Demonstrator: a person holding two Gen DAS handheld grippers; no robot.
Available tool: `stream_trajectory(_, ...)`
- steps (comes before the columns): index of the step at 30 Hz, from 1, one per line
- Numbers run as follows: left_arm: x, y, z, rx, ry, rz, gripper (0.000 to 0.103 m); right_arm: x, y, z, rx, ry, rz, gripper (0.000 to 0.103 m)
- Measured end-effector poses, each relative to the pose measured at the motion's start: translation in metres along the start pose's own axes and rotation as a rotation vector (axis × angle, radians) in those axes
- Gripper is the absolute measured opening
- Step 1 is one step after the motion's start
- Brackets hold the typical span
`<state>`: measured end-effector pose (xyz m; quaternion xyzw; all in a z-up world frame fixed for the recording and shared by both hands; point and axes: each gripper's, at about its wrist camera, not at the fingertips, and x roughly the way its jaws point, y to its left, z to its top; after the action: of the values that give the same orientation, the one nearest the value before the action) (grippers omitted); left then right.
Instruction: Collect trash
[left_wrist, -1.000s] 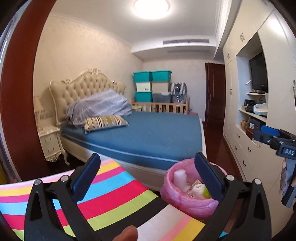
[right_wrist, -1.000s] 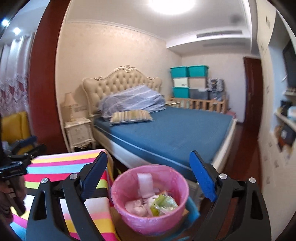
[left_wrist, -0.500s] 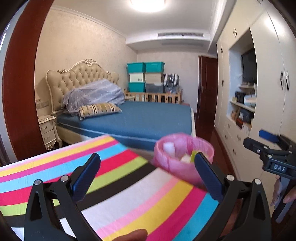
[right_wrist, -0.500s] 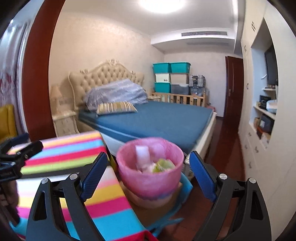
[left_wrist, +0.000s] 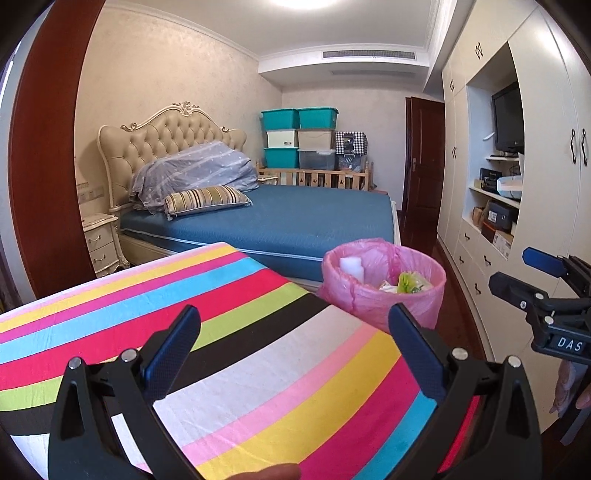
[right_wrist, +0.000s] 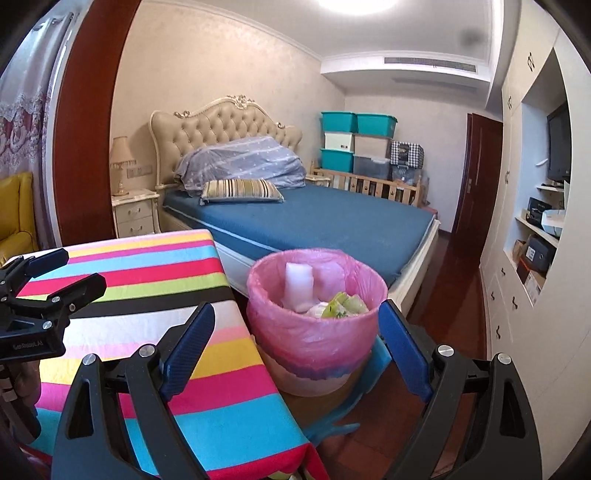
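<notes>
Left hand-held gripper (left_wrist: 293, 345) wide open, empty, over striped worktop (left_wrist: 229, 332). Right hand-held gripper (right_wrist: 297, 341) wide open, empty; pink-lined bin (right_wrist: 314, 332) at 12 o'clock.

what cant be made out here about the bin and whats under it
- Lower trash in the pink-lined bin: both views, hidden by the bin wall and the top items.
- Blue thing under the bin: right wrist view, mostly covered by the bin and the right gripper, so its shape is unclear.
- Bin base: left wrist view, hidden behind the striped cloth.
</notes>
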<state>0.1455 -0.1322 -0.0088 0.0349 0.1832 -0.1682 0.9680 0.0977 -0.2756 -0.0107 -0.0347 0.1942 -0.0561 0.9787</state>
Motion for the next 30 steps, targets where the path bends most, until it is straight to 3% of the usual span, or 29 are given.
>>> stream_trajectory(30, 0.011, -0.020, -0.002, 0.081, 0.010, -0.034, 0.098, 0.008, -0.027, -0.015, 0.087, 0.013, -0.002, 0.085)
